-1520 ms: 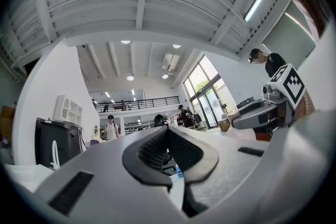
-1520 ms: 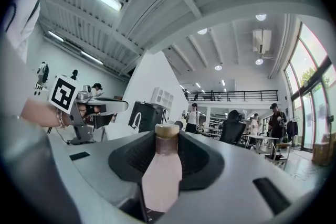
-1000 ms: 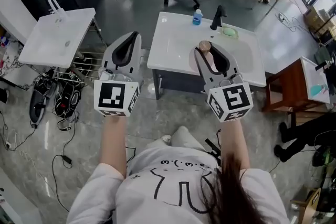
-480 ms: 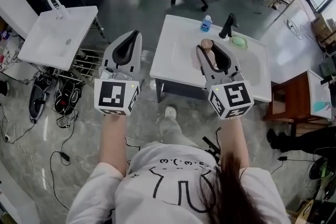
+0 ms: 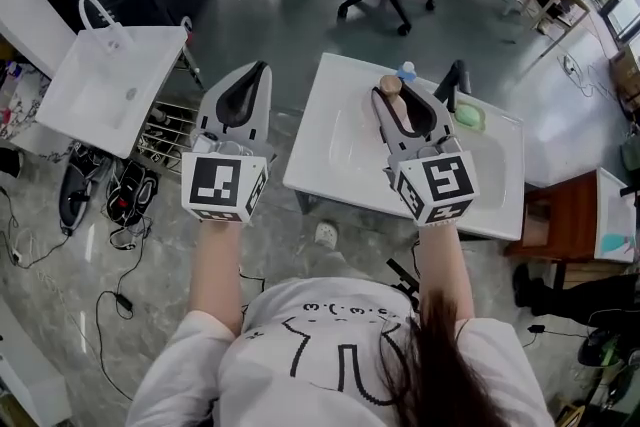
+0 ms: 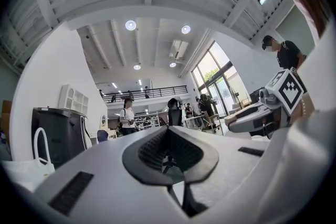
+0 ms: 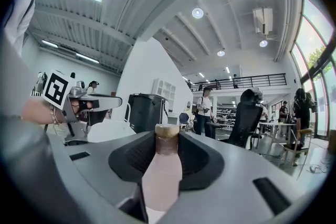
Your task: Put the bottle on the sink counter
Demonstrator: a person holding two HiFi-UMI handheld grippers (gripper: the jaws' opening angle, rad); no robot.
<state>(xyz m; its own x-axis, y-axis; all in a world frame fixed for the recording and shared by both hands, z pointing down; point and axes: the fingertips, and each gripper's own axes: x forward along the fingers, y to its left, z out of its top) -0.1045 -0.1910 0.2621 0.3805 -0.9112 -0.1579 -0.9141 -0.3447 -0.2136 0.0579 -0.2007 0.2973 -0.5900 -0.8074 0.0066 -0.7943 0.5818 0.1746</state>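
Right gripper [image 5: 403, 103] is part-closed and clamped on the pink bottle [image 5: 396, 118], cap toward the jaw tips. It's held over the white sink desk [image 5: 330, 160] at 1 o'clock, which looks like a carry to a set-down spot, not placed yet. Left gripper [image 5: 250, 75] has jaws together and empty, parked at 11 o'clock, likely just out of the way. Count: one pink bottle, two grippers, two sinks (second sink [image 5: 100, 85] at 10 o'clock), and at the desk's far edge one blue bottle [image 5: 406, 71], one black faucet [image 5: 452, 85], one green pad [image 5: 468, 115].
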